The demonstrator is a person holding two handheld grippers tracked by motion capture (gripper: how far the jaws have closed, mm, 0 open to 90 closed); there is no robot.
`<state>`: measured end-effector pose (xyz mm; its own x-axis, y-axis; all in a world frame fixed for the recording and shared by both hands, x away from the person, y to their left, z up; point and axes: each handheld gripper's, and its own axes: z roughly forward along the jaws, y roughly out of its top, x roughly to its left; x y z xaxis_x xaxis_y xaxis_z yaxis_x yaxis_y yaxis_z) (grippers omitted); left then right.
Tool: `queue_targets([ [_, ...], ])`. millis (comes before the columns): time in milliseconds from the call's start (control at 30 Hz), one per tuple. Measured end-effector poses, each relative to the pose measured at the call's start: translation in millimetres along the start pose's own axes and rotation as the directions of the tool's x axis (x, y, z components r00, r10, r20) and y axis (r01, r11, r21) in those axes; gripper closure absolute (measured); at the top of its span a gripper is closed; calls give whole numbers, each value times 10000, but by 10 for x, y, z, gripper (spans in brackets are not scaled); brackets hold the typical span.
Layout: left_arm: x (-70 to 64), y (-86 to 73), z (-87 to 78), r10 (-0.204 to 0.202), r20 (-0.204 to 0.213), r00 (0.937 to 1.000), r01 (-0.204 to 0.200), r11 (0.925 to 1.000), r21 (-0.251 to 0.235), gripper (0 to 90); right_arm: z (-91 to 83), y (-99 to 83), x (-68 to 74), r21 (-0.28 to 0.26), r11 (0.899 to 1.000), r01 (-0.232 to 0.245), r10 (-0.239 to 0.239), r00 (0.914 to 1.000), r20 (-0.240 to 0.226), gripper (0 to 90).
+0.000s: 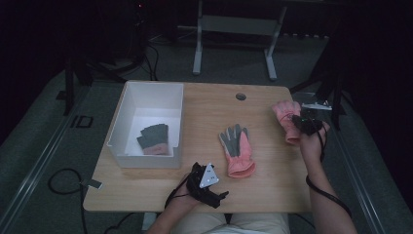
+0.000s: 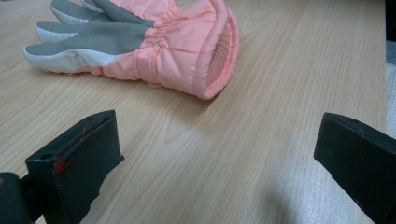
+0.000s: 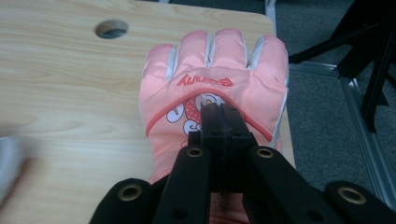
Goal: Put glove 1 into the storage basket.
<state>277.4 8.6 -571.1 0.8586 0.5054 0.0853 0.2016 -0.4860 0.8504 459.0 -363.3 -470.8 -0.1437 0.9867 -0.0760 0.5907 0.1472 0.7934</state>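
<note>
A pink glove (image 1: 237, 151) lies grey palm up in the middle of the table (image 1: 272, 180), cuff toward me. In the left gripper view this glove (image 2: 154, 46) sits just ahead of my left gripper (image 2: 215, 158), whose jaws stand wide apart over bare wood. That left gripper (image 1: 210, 187) is near the front edge. A second pink glove (image 1: 286, 117), (image 3: 215, 70) lies back up at the table's right edge, with a cartoon print and red lettering. My right gripper (image 1: 304, 123), (image 3: 222, 116) is shut on the fabric of its back.
A white box (image 1: 127, 105) stands at the table's left and holds a grey and pink glove (image 1: 155, 139). A round cable hole (image 1: 240, 96) is at the back of the table. Beyond the right edge are dark stand legs (image 3: 369, 60) on the floor.
</note>
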Motion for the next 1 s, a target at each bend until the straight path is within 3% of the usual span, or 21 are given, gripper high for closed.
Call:
queue_targets([
  [133, 0, -1, -1, -2, 11, 10000, 2, 10000, 4, 2, -254, -107, 79, -120, 9992, -385, 383, 9991, -200, 900],
  [367, -4, -1, 0, 54, 39, 10000, -54, 10000, 50, 2, -683, -324, 229, -200, 9978, -628, 619, 9972, -411, 900],
  [567, 3, 2, 1, 120, -25, 9999, -120, 9999, 41, 2, -927, -472, 347, -364, 9957, -849, 836, 9959, -359, 900],
  [733, -5, 1, 5, 120, -22, 9999, -119, 9999, 33, 2, -937, -599, 412, -329, 9962, -802, 797, 9967, -156, 900],
  [1000, -8, 2, 4, 204, 45, 9998, -204, 9998, 42, 2, -692, -775, 405, 158, 9946, -1024, 1022, 9947, 145, 900],
])
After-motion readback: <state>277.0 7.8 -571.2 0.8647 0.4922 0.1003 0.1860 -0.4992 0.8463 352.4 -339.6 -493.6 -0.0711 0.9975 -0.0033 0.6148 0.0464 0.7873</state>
